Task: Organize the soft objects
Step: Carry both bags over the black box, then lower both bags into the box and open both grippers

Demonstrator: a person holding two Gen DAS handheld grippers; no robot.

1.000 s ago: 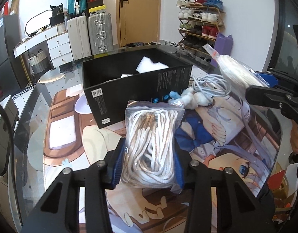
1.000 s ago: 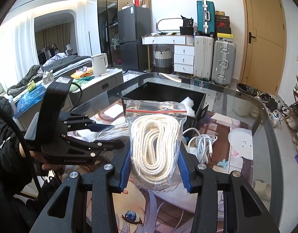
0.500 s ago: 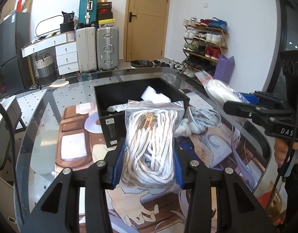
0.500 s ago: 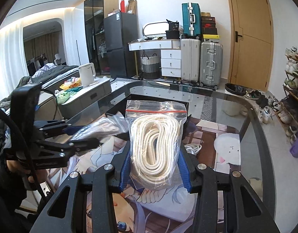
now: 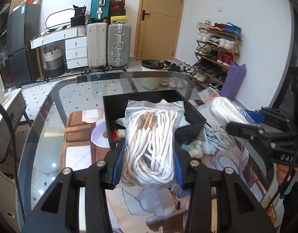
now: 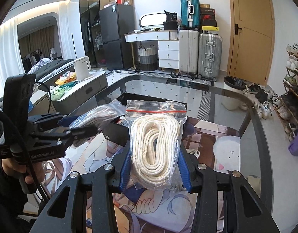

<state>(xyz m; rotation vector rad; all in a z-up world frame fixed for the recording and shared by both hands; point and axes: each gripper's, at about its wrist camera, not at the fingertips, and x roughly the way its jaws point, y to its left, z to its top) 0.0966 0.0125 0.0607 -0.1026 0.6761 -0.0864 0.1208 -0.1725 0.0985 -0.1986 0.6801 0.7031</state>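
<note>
My left gripper (image 5: 148,167) is shut on a clear zip bag of white and brown cords (image 5: 151,145), held above the table just before the black box (image 5: 193,114). My right gripper (image 6: 155,171) is shut on a clear zip bag of cream rope (image 6: 157,145), also raised, with the black box (image 6: 118,134) behind it. Each gripper shows in the other's view, the right one (image 5: 252,130) with its bag (image 5: 226,112), the left one (image 6: 69,130) with its bag (image 6: 102,114). The box holds white soft items (image 5: 121,131).
A pale blue cable bundle (image 5: 217,139) and a small plush toy (image 5: 195,149) lie right of the box on the printed mat (image 5: 81,155). A white cord (image 6: 193,152) lies on the mat. The glass table edge (image 6: 253,104) curves round. Suitcases and a shoe rack stand beyond.
Both grippers have risen and drawn back from the box with their bags still held. The box now sits farther away and lower in both views.
</note>
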